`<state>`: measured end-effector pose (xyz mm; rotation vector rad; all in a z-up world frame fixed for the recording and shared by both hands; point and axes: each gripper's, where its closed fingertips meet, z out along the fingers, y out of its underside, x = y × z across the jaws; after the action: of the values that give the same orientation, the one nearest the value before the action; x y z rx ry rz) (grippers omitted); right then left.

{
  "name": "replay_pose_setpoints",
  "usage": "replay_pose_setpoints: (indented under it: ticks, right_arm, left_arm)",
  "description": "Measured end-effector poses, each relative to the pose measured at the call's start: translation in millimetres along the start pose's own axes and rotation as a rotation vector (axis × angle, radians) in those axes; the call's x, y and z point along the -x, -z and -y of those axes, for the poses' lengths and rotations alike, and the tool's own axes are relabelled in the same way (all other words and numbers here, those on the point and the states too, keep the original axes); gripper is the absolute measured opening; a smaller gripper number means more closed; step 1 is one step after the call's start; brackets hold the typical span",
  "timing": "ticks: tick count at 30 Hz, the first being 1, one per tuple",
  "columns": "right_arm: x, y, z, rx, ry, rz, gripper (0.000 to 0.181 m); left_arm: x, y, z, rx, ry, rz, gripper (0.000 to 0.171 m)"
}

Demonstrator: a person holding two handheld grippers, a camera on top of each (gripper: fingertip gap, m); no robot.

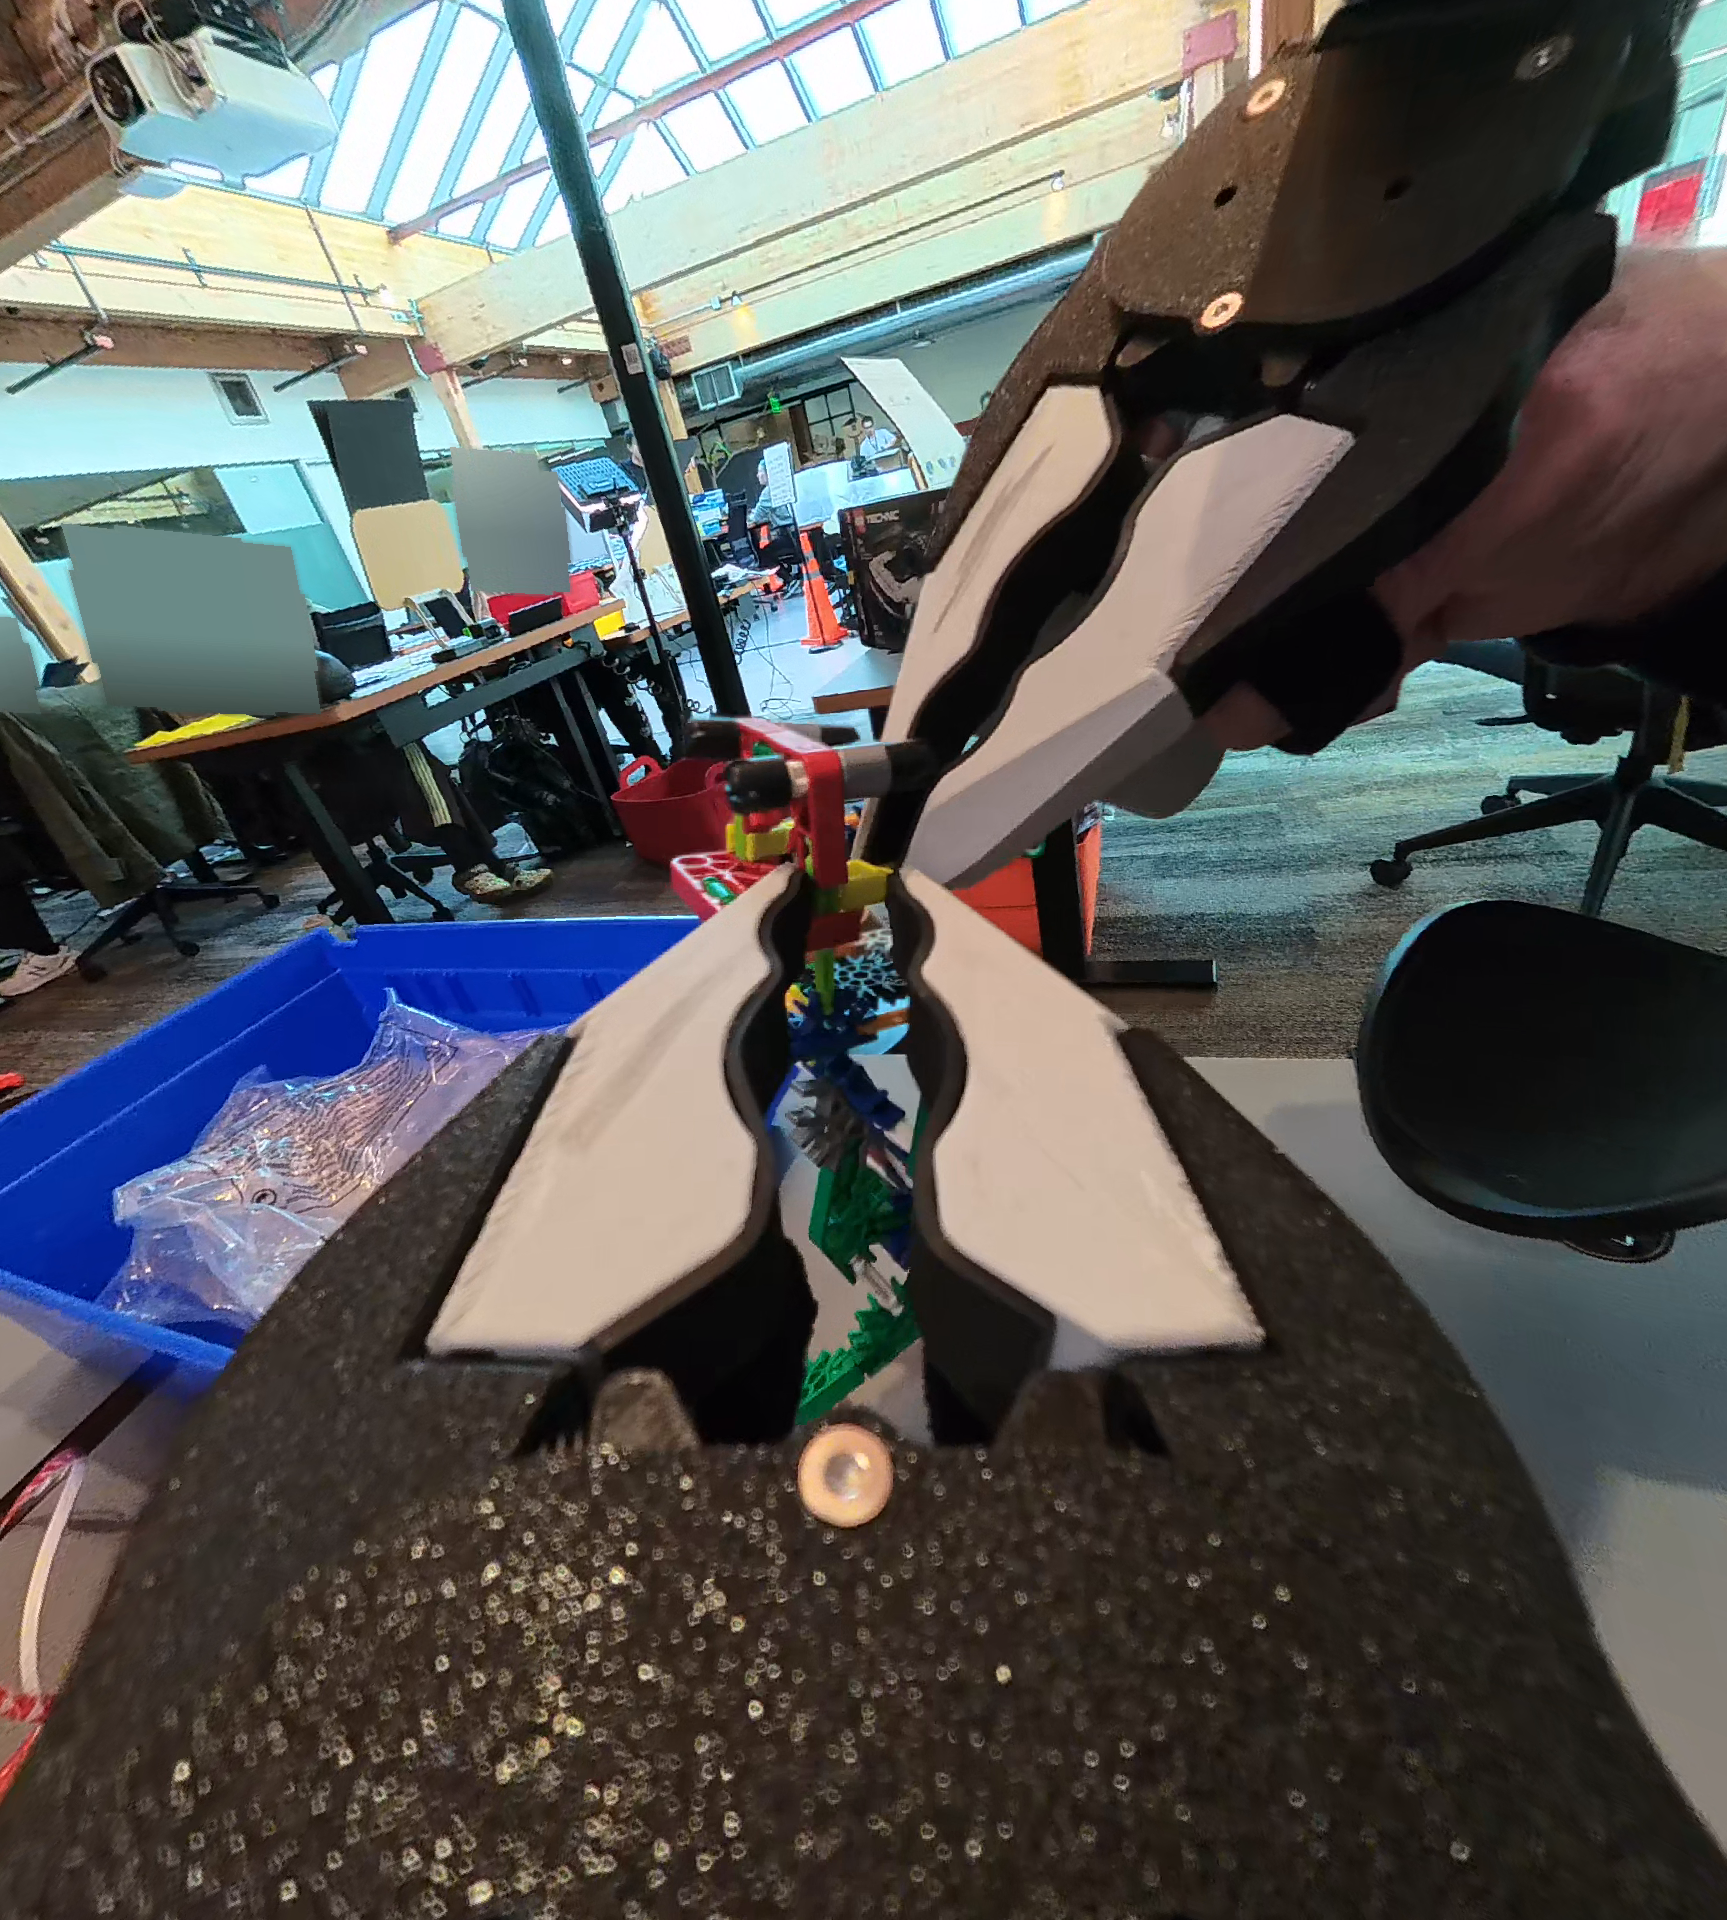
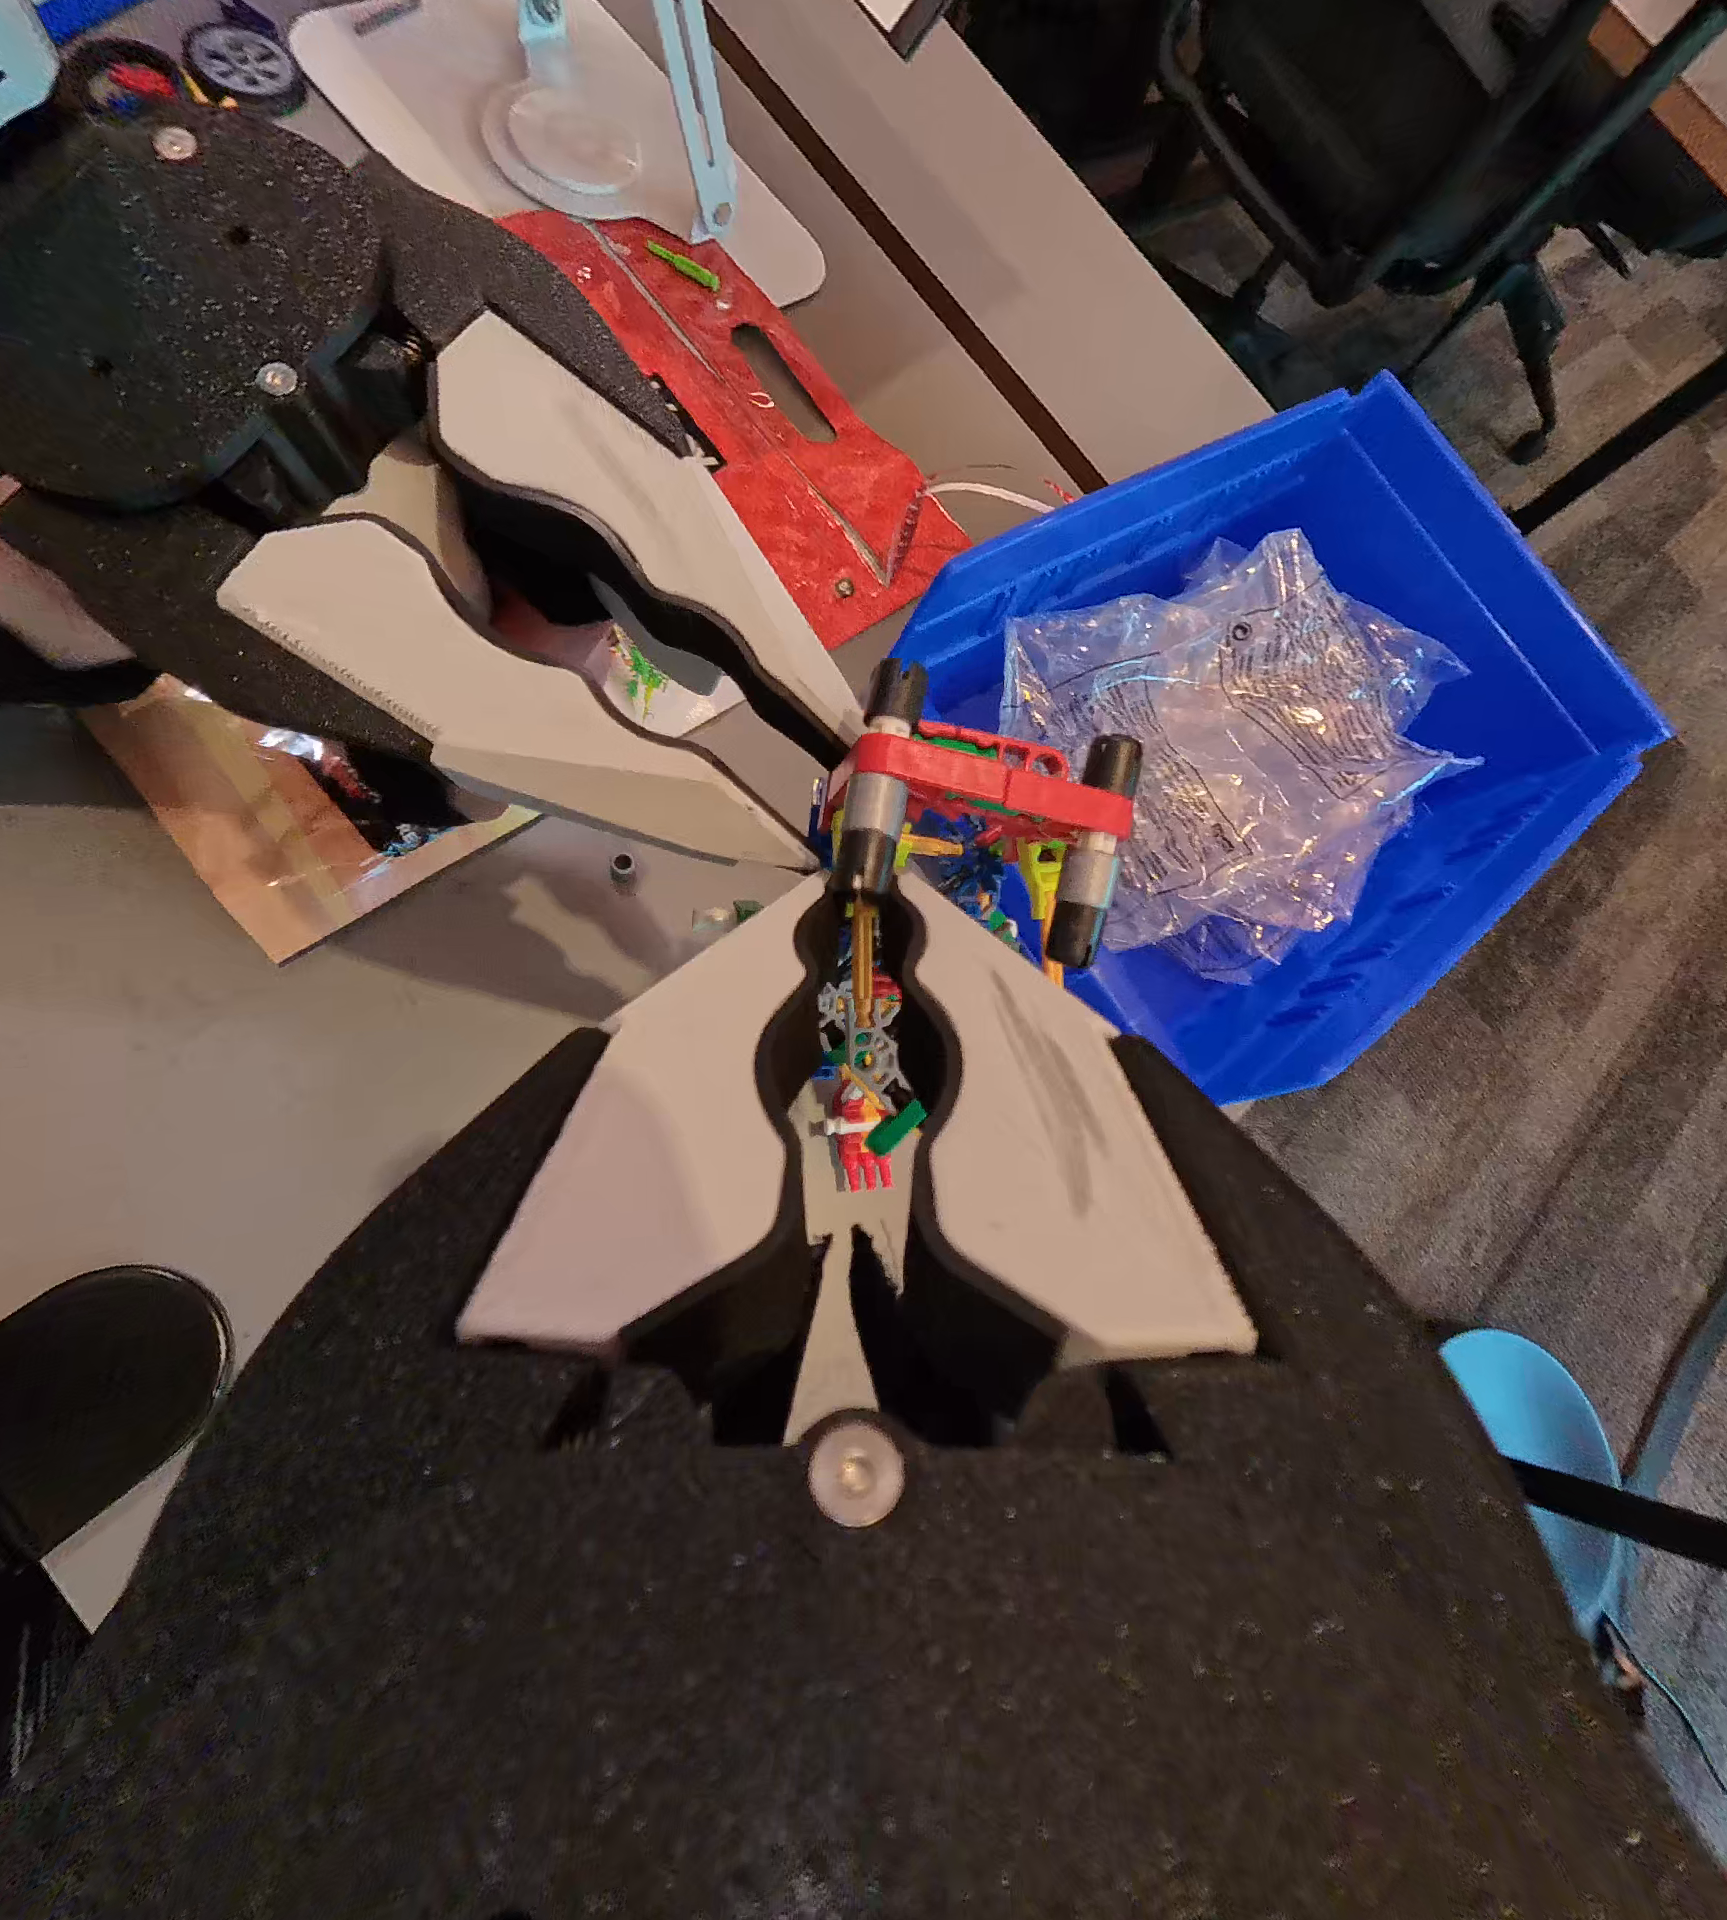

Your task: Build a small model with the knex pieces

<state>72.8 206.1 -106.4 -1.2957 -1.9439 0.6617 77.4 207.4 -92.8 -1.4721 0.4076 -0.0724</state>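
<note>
A construction-toy model (image 1: pixel 786 790) has a red frame, black-and-grey rollers and yellow, green and blue pieces. It is held up above the grey table (image 1: pixel 1565 1455) between both grippers. My left gripper (image 1: pixel 846 894) is shut on the model's yellow and red lower part. My right gripper (image 2: pixel 864 888) is shut on the end of one black-and-grey roller (image 2: pixel 874 800) of the model (image 2: pixel 994 779). The right gripper (image 1: pixel 890 831) comes down from the upper right in the left wrist view. The left gripper (image 2: pixel 817 847) comes in from the upper left in the right wrist view. The two sets of tips almost touch.
A blue bin (image 1: pixel 485 966) holding a clear plastic bag (image 1: pixel 319 1143) sits at the table's edge, also in the right wrist view (image 2: pixel 1461 499). A red flat plate (image 2: pixel 786 436) and small loose pieces (image 2: pixel 864 1132) lie on the table. A black oval pad (image 1: pixel 1617 1060) is close on the right. Office chairs (image 1: pixel 1648 790) stand beyond. The grippers are tip to tip, or close to it.
</note>
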Motion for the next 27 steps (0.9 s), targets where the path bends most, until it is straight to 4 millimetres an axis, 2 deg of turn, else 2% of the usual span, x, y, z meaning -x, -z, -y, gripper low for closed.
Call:
replay_pose_setpoints:
  ticks: [7,8,14,23,27]
  right_arm:
    - [6.5,1.8,2.9,-0.027,-0.002,0.074,0.002]
    - [7.1,2.1,4.0,-0.029,-0.004,0.079,0.002]
    - [13.3,1.3,8.2,-0.031,0.005,0.102,0.003]
    - [14.9,-3.9,17.7,-0.033,0.016,0.097,0.002]
    - [9.5,-5.5,16.2,-0.024,0.011,0.087,0.003]
  left_arm:
    - [-4.9,6.4,0.7,0.042,-0.007,-0.077,0.017]
    - [-6.8,7.6,0.4,0.053,-0.018,-0.091,0.027]
    - [-12.4,16.5,-4.0,0.108,-0.077,-0.111,0.045]
    - [3.1,28.2,-12.1,0.201,-0.323,-0.066,0.027]
    - [8.2,21.8,-11.4,0.227,-0.369,-0.043,0.024]
